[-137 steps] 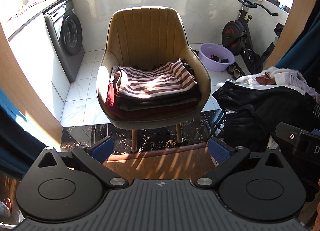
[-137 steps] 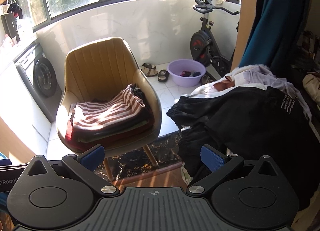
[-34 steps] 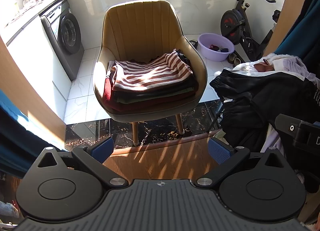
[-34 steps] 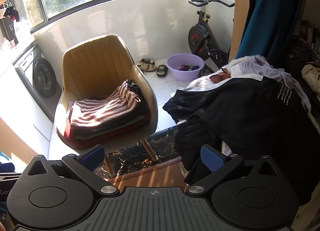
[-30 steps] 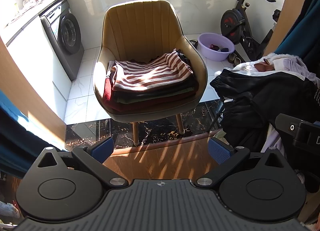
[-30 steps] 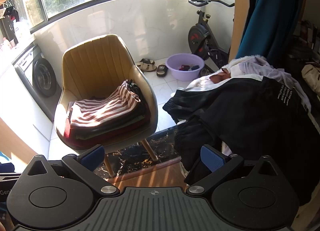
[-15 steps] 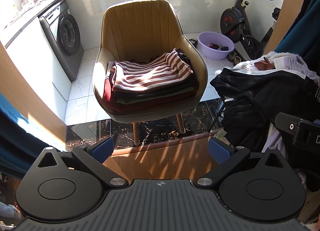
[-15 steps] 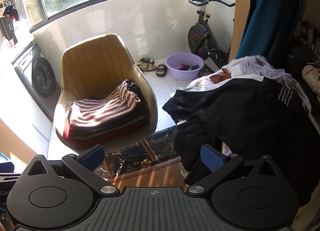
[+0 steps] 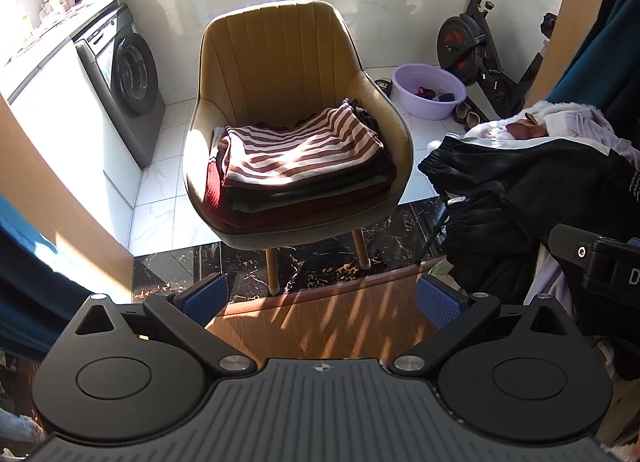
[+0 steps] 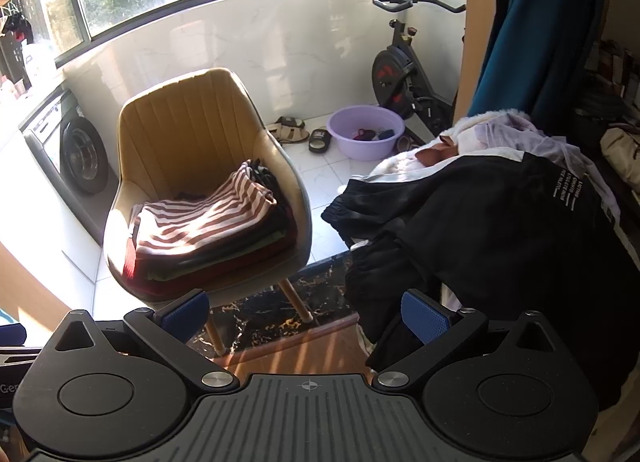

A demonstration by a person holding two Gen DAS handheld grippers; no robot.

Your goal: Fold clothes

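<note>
Held both grippers, L (image 9: 322, 296) & R (image 10: 306, 312), jaws apart & empty, facing folded stack (image 9: 298, 165) on chair (image 9: 276, 41), unfolded black garment (image 10: 500, 221) heaped to right, prob. next pick.

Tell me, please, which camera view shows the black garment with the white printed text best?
The right wrist view: the black garment spreads wide there and its white printed lines are visible, though too small to read. The left wrist view shows only its near part, with the text cut by the frame edge.

Bright window sunlight, fisheye-warped edges
</note>
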